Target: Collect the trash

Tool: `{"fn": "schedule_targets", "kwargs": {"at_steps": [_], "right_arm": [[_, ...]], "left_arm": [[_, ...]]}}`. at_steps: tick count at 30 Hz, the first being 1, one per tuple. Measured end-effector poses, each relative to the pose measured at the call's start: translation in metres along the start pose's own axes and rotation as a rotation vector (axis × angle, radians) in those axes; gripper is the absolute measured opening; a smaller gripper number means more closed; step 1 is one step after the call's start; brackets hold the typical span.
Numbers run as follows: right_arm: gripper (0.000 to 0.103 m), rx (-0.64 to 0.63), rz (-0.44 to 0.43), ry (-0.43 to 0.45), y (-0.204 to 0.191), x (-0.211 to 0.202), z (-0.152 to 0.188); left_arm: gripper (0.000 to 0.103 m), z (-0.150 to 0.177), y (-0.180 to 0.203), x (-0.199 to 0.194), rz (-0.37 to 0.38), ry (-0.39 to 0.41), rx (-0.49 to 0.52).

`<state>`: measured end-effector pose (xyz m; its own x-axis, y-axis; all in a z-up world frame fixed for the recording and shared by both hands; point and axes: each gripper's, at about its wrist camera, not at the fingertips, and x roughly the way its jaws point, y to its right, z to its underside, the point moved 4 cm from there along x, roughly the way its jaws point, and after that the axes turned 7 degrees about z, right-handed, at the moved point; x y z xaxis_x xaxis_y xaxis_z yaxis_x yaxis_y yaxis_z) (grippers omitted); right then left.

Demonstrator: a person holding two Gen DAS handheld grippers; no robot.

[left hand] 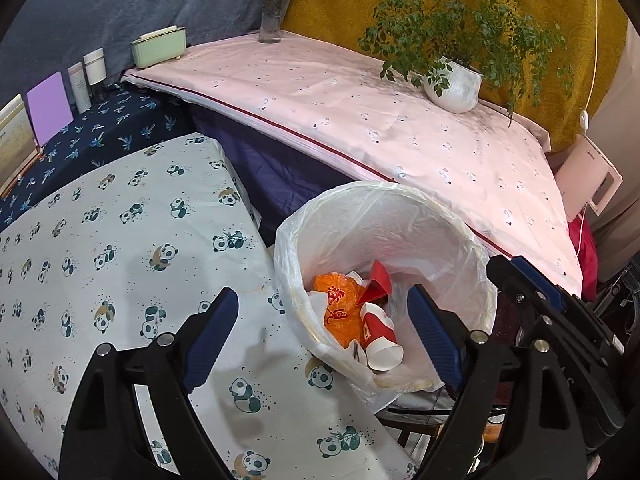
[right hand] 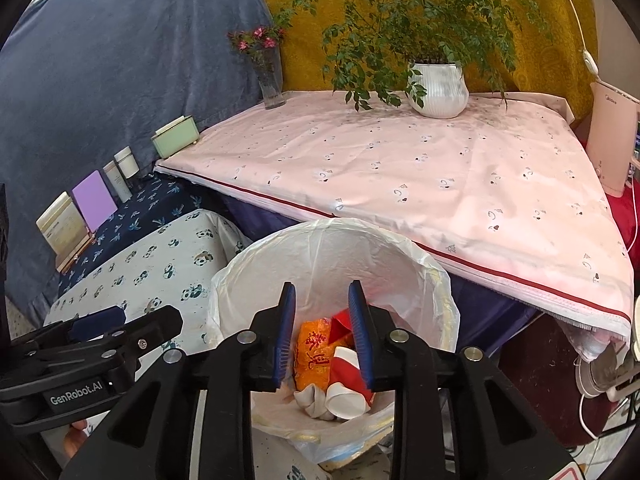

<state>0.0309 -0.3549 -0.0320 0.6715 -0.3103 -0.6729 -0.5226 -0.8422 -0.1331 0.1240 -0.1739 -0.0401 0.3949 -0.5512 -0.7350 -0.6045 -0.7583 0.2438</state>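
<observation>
A trash bin lined with a white plastic bag (left hand: 472,248) (right hand: 424,268) stands between the panda-cloth table and the pink-cloth table. Inside lie an orange wrapper (left hand: 342,312) (right hand: 314,350), red and white paper cups (left hand: 380,338) (right hand: 346,384) and a crumpled white tissue (right hand: 312,398). My left gripper (left hand: 322,338) is open and empty, with one finger over the panda cloth and the other over the bin. My right gripper (right hand: 322,334) hovers over the bin mouth, its jaws a small gap apart with nothing between them. The right gripper also shows in the left wrist view (left hand: 560,320), and the left gripper in the right wrist view (right hand: 92,340).
The panda-print table (left hand: 120,260) is at the left. A pink-cloth table (right hand: 400,168) carries a white plant pot (right hand: 440,88), a flower vase (right hand: 272,80) and a green box (right hand: 176,136). Bottles and cards stand on the dark blue cloth (right hand: 132,216). A pink appliance (right hand: 612,140) with cables is at the right.
</observation>
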Motion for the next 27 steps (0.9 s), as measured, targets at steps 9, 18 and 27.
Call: {"fn": "schedule_targets", "kwargs": {"at_steps": [9,18,27], "right_arm": [[0.042,-0.014,-0.010,0.012,-0.007,-0.012,-0.002],[0.060,-0.052,0.009,0.033,-0.015,-0.029,0.005],[0.071,-0.068,0.031,0.033,-0.014,-0.043,0.009]], "left_arm": [[0.085,0.004,-0.006,-0.015,-0.032,0.028,0.014],[0.090,0.011,-0.011,-0.031,-0.078,0.057,0.038],[0.093,0.022,-0.014,-0.047,-0.120,0.071,0.054]]}}
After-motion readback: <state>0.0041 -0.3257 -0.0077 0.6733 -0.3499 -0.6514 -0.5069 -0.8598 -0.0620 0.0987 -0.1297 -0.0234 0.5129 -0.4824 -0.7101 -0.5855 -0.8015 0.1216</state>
